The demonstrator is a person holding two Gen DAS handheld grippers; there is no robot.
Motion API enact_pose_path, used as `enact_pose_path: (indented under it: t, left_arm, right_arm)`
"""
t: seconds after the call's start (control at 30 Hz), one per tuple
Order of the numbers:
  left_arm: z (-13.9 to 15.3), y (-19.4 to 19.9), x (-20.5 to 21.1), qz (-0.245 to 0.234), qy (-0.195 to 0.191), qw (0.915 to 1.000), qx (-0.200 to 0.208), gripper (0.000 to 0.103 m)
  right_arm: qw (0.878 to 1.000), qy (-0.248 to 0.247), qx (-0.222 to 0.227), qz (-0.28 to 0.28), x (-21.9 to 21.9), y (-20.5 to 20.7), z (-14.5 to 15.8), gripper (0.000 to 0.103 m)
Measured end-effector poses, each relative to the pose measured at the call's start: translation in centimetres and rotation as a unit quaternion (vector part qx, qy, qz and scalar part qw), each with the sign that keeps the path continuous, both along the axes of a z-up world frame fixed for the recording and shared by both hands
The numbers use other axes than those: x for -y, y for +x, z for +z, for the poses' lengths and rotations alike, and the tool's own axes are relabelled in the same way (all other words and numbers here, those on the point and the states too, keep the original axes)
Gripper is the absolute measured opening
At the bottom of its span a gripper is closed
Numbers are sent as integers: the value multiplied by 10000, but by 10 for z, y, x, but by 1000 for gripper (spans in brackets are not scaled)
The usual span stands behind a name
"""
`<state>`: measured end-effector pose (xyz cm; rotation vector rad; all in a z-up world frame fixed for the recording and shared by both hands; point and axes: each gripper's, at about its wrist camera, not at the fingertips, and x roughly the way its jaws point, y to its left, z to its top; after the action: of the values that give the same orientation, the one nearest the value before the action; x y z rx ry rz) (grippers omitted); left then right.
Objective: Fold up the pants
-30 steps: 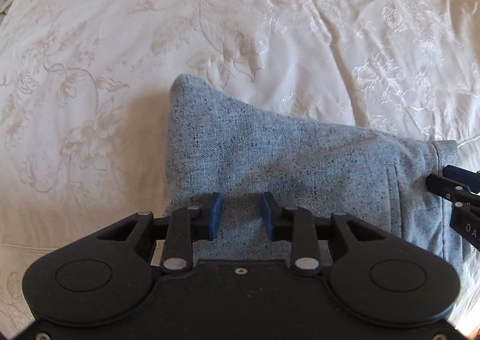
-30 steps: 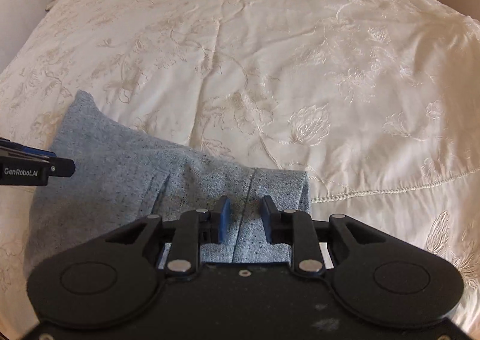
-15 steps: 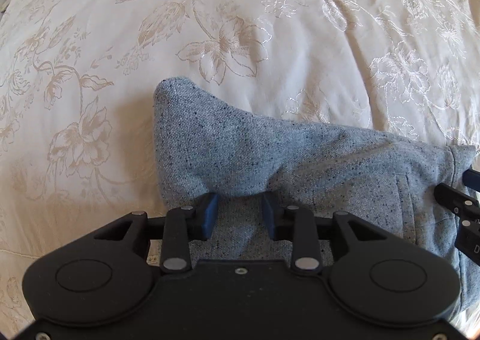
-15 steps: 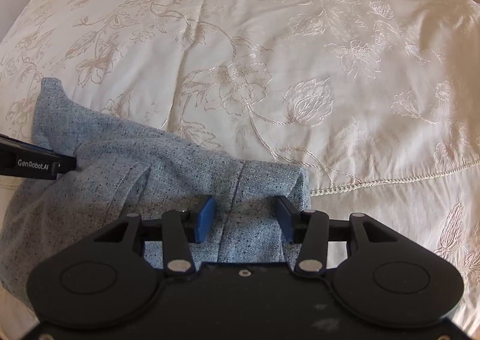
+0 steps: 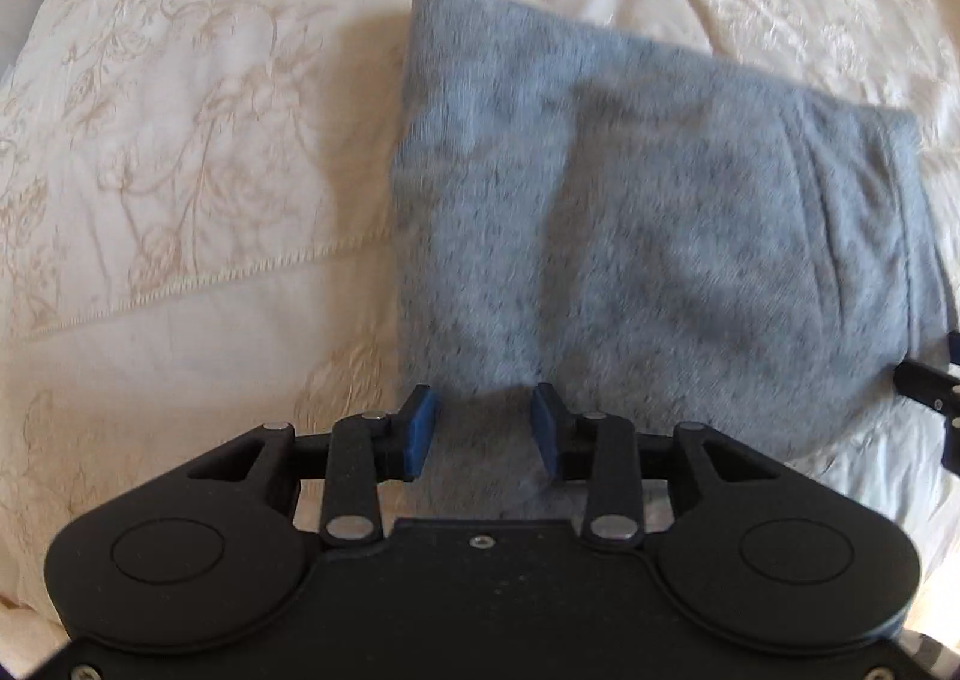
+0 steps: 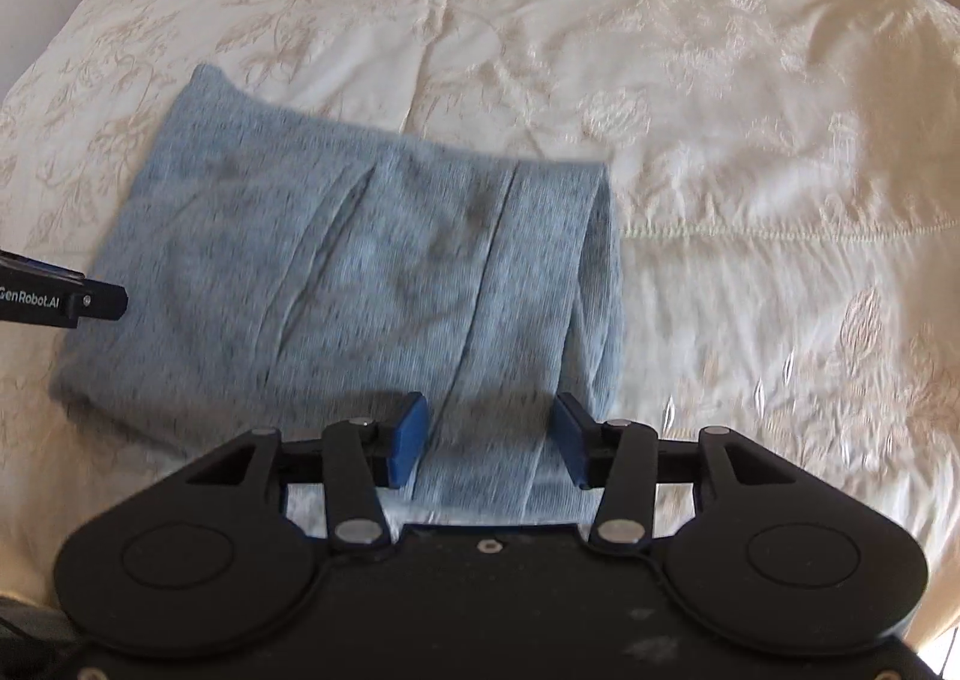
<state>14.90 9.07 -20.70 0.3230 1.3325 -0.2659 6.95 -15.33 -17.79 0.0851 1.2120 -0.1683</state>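
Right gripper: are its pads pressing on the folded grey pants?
Apart. In the right wrist view the right gripper stands wide open; the pants lie on the bedspread between its pads, bare fabric showing beside each.

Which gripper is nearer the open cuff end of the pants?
Right. The right gripper sits beside the open cuff end; the left gripper, jaws opening, is at the opposite side of the pants.

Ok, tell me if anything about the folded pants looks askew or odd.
Slightly askew: the grey pants lie folded on the cream bedspread, but the far left corner pokes out past the fold's edge, so the outline is not square. No damage shows.
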Motion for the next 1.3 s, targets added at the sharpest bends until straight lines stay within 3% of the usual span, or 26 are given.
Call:
enact_pose_path:
  t: [0.13, 0.3, 0.47, 0.57, 0.9, 1.1, 1.3]
  left_arm:
    - [-7, -11, -7, -36, -87, 9999, 143, 47]
    - [14, -8, -12, -146, -276, 9989, 336, 46]
    - [45, 3, -28, -83, -471, 9959, 774, 46]
    - [50, 17, -35, -107, -516, 9943, 929, 46]
    - [29, 32, -33, -509, -827, 9928, 700, 46]
    - [5, 36, -20, -920, -697, 9913, 626, 47]
    - [-14, 45, -14, -826, -545, 9931, 634, 66]
  right_arm:
    - [9999, -21, -164, -51, -10, -18, -16, 49]
    - [9997, 2, -52, -257, -15, -23, -9, 49]
    - [9951, -222, 770, -583, -10, -37, 29, 50]
    - [9895, -350, 1146, -807, 2, -36, 39, 50]
    - [9899, 79, 709, -1228, 32, 4, 6, 50]
    - [9896, -140, 710, -1247, 34, 8, -15, 51]
    - [9938, -105, 736, -826, 42, 12, -31, 56]
